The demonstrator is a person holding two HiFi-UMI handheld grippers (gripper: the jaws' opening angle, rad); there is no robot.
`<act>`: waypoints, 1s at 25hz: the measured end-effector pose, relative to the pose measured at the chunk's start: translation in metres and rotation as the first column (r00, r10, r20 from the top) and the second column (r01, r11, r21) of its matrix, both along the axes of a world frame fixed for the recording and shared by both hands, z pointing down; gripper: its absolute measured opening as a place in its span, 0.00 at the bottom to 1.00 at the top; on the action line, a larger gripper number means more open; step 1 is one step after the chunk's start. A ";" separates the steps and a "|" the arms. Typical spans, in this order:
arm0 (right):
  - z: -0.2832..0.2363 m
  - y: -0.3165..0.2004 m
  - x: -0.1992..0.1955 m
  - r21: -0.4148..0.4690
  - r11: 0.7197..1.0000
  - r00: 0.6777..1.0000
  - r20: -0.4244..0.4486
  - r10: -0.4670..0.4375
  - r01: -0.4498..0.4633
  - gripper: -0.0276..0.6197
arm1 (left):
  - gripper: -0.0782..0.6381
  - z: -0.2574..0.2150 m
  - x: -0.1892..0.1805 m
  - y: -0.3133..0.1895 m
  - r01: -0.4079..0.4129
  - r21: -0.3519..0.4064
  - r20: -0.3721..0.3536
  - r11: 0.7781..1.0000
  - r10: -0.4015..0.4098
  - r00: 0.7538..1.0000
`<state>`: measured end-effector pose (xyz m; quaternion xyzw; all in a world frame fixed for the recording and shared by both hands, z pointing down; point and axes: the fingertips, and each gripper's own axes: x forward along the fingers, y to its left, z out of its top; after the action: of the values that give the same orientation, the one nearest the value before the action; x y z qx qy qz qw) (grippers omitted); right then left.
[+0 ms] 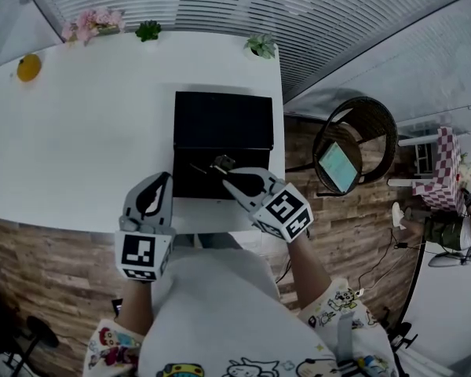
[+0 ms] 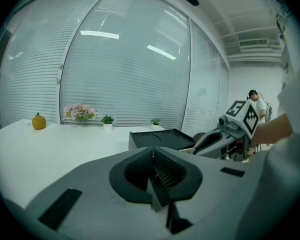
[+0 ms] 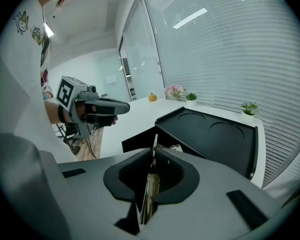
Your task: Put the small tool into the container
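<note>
A black container [image 1: 224, 120] stands open on the white table [image 1: 86, 148], near its front edge; its lid [image 3: 215, 134] carries two round hollows. My right gripper [image 1: 231, 181] hovers over the container's front part, shut on the small tool [image 1: 220, 163], a thin metal piece. In the right gripper view the tool [image 3: 151, 184] runs up between the closed pads and its tip pokes out past them. My left gripper [image 1: 166, 179] hangs left of the container at the table's front edge, jaws shut with nothing in them [image 2: 152, 151]. The right gripper [image 2: 225, 134] also shows in the left gripper view.
At the table's far edge stand an orange fruit [image 1: 28, 67], pink flowers [image 1: 94, 22] and two small potted plants [image 1: 148, 30] [image 1: 261, 45]. A wicker chair [image 1: 353, 151] with a screen on it stands right of the table. A person [image 1: 447, 226] is at the far right.
</note>
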<state>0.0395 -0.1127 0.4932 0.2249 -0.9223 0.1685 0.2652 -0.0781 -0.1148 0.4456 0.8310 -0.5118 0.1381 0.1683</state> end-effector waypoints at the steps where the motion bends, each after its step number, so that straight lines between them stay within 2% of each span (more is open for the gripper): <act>1: 0.002 -0.001 -0.001 -0.004 1.000 1.000 -0.001 -0.005 0.005 0.08 | 0.12 0.001 -0.001 0.000 0.002 -0.001 0.000 1.000 -0.002 1.000; 10: 0.021 -0.008 -0.004 -0.082 0.995 0.997 -0.055 -0.060 0.055 0.08 | 0.12 0.005 -0.010 -0.004 0.023 -0.009 0.004 1.000 -0.023 1.000; 21: 0.038 -0.006 -0.004 -0.152 0.987 0.988 -0.131 -0.079 0.058 0.08 | 0.12 0.015 -0.015 -0.009 0.035 -0.036 0.024 0.999 -0.034 0.999; 25: 0.042 -0.005 -0.005 -0.158 0.985 0.984 -0.152 -0.092 0.068 0.08 | 0.12 0.014 -0.014 -0.012 0.039 -0.023 0.014 0.999 -0.038 0.999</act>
<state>0.0345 -0.1178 0.5347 0.1793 -0.8911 0.2092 0.3606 -0.0919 -0.1266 0.4592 0.8181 -0.5273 0.1463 0.1771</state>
